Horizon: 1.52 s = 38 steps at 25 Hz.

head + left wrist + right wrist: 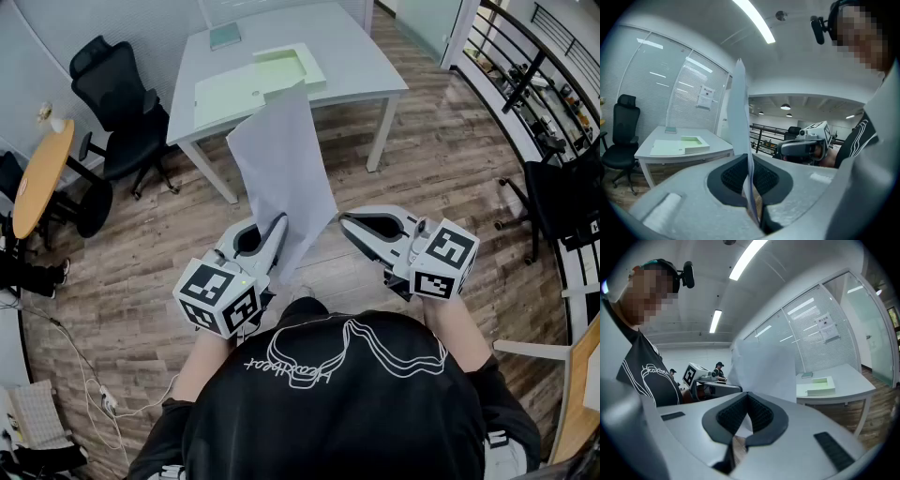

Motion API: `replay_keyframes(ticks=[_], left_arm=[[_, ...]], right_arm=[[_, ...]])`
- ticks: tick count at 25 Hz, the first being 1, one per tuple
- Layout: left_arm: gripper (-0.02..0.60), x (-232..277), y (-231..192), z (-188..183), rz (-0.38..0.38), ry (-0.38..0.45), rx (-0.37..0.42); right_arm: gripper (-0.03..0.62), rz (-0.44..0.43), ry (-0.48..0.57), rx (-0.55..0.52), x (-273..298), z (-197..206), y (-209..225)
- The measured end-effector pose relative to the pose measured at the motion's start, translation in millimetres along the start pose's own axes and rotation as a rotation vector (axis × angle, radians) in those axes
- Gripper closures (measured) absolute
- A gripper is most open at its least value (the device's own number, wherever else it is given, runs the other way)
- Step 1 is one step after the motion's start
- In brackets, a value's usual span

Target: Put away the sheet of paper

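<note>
A white sheet of paper (281,169) stands upright in front of me, clamped at its lower edge in my left gripper (280,225), which is shut on it. In the left gripper view the paper (738,117) runs edge-on between the closed pads of that gripper (749,161). My right gripper (342,218) is shut, its tip right beside the sheet's right corner; I cannot tell whether it touches. The right gripper view shows the sheet (764,371) face-on beyond the closed tips (748,394). Ahead, a pale green open box (291,66) lies on a grey table (366,66).
A flat pale green lid (230,94) and a small book (225,36) also lie on the table. A black office chair (117,94) and a round wooden table (37,178) stand at the left. A railing (525,66) and a dark chair (562,197) are at the right.
</note>
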<state>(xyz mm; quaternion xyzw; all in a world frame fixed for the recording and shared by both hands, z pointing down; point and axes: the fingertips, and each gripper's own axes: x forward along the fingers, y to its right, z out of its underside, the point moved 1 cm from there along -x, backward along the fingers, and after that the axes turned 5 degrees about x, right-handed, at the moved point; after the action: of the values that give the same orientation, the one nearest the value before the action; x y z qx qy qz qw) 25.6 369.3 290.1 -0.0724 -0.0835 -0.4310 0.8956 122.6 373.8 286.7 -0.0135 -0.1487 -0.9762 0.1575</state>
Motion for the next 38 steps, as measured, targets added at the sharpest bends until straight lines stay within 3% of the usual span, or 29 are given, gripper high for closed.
replay_keyframes(ticks=[14,22,31,38], left_arm=[[0.571,4,-5,3,-0.008,-0.002,-0.006],[0.571,9,-4,-2,-0.012,0.000,-0.008],[0.571,23,-1,-25,0.008,0.020,0.021],[0.571,34,-29,-21,0.003,0.012,-0.001]], right_arm=[[0.586,-0.011,-0.004,-0.005,5,1,5],[0.585,0.028,0.015,-0.029,1,-5,15],[0.585,0.033,0.061,-0.042,-11,-30,28],[0.585,0.028,0.051,-0.007,12,-27,49]])
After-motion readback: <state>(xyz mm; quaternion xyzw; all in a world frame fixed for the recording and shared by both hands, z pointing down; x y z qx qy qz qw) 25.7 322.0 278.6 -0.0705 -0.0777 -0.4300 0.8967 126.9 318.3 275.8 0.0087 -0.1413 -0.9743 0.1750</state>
